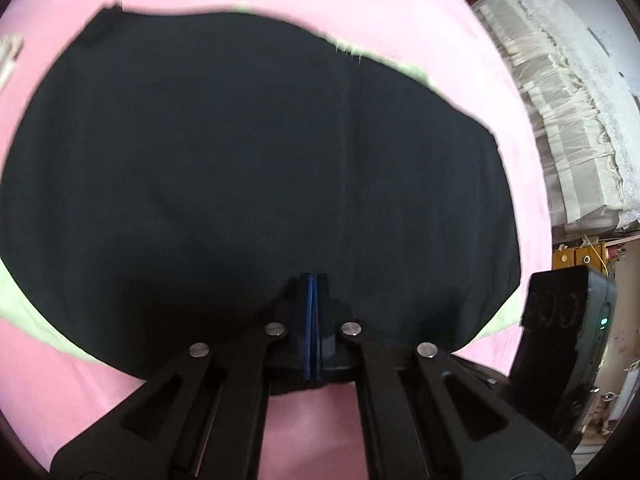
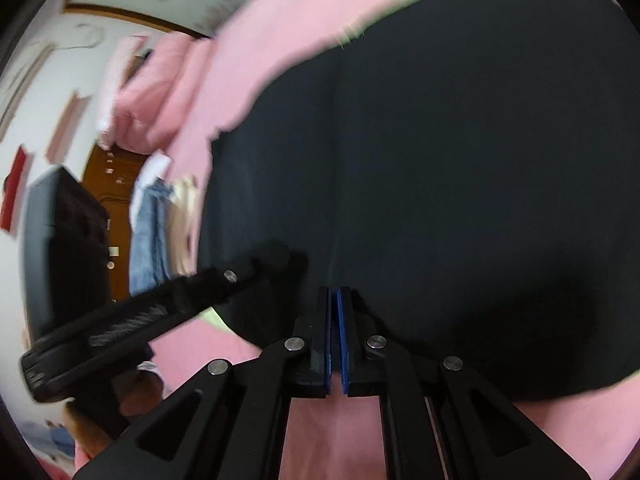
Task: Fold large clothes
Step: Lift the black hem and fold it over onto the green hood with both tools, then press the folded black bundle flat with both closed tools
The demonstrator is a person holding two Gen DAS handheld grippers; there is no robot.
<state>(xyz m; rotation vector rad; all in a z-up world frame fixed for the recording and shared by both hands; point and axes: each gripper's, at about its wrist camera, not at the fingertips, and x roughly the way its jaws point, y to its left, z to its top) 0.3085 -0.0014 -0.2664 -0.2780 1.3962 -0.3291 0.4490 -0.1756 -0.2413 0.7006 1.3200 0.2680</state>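
Pink bedding lies under your dark garment, spread flat with a seam down its middle and a pale green cloth peeking beneath. Your left gripper and right gripper both pinch its near edge.

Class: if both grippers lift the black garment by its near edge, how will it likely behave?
The black garment will probably drape limply: it lies flat with soft bulges on the pink sheet. It looks thin, so likely light. Pinched by the left gripper and right gripper, the middle may sag.
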